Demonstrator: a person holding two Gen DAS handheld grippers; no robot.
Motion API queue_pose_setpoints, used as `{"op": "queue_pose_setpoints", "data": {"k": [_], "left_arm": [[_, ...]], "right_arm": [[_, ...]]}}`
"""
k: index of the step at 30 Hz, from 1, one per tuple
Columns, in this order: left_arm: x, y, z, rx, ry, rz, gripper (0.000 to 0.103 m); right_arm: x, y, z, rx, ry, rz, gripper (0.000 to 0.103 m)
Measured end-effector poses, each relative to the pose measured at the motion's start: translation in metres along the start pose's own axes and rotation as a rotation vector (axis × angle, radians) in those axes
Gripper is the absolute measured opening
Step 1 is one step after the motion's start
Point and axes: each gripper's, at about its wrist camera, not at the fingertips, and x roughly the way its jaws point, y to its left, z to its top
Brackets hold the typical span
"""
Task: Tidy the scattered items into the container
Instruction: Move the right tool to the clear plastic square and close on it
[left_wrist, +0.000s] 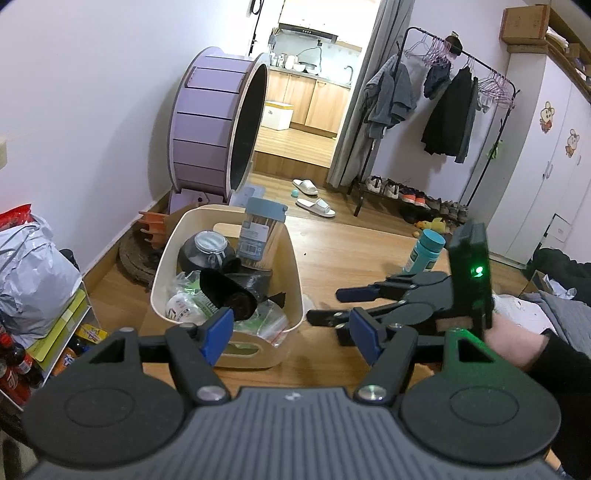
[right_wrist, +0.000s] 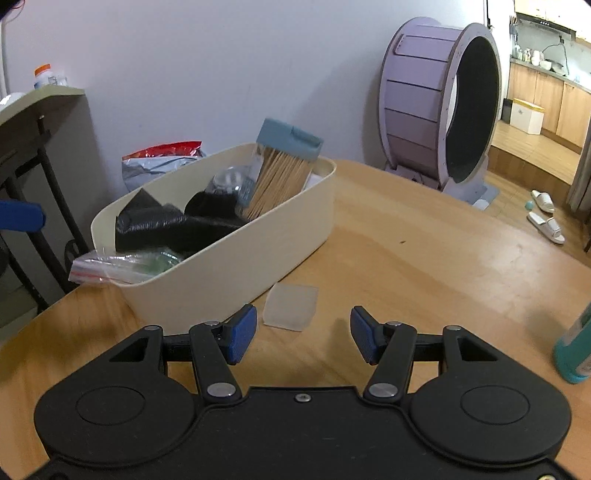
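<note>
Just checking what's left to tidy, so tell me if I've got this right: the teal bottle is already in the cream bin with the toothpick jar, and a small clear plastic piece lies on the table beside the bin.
Not quite. The teal bottle stands on the table, outside the cream bin, as the left wrist view shows. The toothpick jar is in the bin, and the clear plastic piece lies beside it.

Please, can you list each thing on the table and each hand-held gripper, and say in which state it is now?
Cream container: upright, open top, nearly full.
Toothpick jar: in the container, leaning, lid shut.
Zip bag: in the container, hanging over its rim.
Frosted plastic piece: lying flat on the table, beside the container.
Teal bottle: upright on the table, capped.
Left hand-held gripper: open, empty.
Right hand-held gripper: open, empty, just short of the plastic piece.
</note>
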Motion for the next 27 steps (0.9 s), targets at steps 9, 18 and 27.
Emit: {"op": "queue_pose_setpoints", "data": {"k": [9, 18, 27], "left_arm": [[0.002, -0.001, 0.000, 0.003, 0.005, -0.004, 0.068], [0.002, -0.003, -0.001, 0.001, 0.010, 0.002, 0.068], [0.002, -0.006, -0.002, 0.007, 0.015, -0.001, 0.068]], "right_arm": [[0.010, 0.012, -0.001, -0.028, 0.011, -0.006, 0.057], [0.011, 0.006, -0.003, -0.009, 0.010, 0.000, 0.032], [-0.007, -0.008, -0.004, 0.058, -0.030, 0.007, 0.025]]}}
